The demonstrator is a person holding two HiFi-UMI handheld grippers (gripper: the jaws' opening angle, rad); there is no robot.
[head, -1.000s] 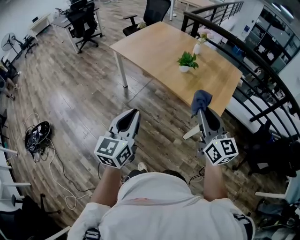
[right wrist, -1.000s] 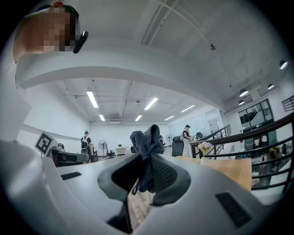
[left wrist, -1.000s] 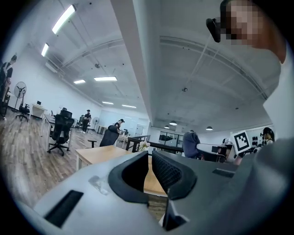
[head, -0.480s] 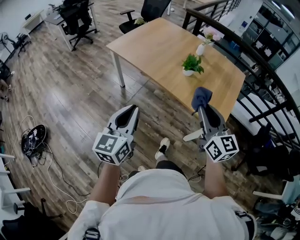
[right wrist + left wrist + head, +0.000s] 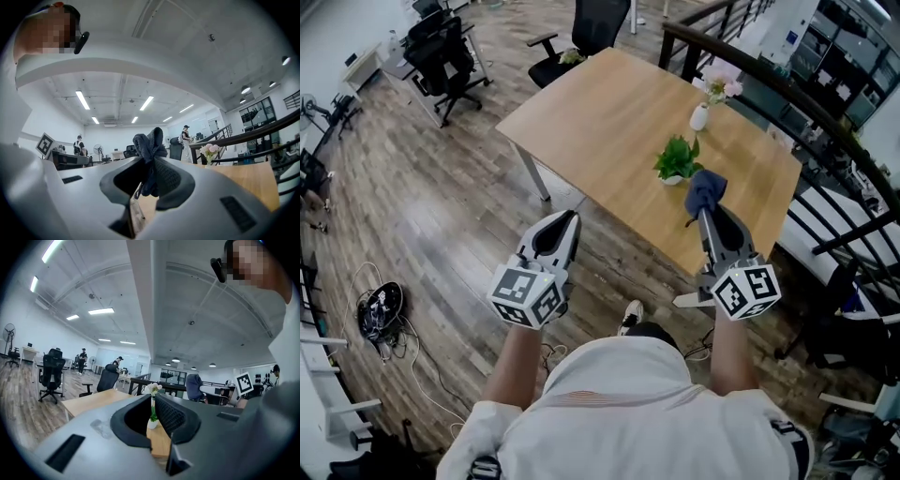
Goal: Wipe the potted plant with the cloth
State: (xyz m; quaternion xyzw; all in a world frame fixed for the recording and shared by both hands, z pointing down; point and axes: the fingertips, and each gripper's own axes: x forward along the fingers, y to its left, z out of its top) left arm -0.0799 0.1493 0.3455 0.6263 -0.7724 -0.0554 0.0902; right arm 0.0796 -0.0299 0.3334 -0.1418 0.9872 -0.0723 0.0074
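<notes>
On the back of each hand-held tool, at 6 o'clock in the head view, sits a cube printed with black-and-white square markers: one cube (image 5: 526,296) on the left gripper (image 5: 568,218), another (image 5: 745,291) on the right gripper (image 5: 706,212). These patterns are the only print that can be made out; a blue-and-white sign at the 1 o'clock corner is too small to read.

The left gripper's grey jaws with black ribbed pads are brought together at their tips and carry nothing. In the left gripper view (image 5: 153,400) only a white vase with a pale flower shows far off through the slit below the tips.

The right gripper's jaws are clamped on a crumpled dark blue cloth (image 5: 705,190). In the right gripper view (image 5: 152,164) the cloth (image 5: 149,152) bunches up above the pads and hangs down between them.

The small green potted plant in a white pot (image 5: 677,161) stands on the light wooden table (image 5: 609,103), at 1 o'clock from the person. The cloth lies at 4 o'clock of the plant, just beside its leaves; whether they touch cannot be told. A white vase of pink flowers (image 5: 700,114) stands at 1 o'clock of the plant, near the table's far edge. A black office chair (image 5: 591,23) stands at 12 o'clock beyond the table, and a dark curved railing (image 5: 825,112) runs along at 2 o'clock.
</notes>
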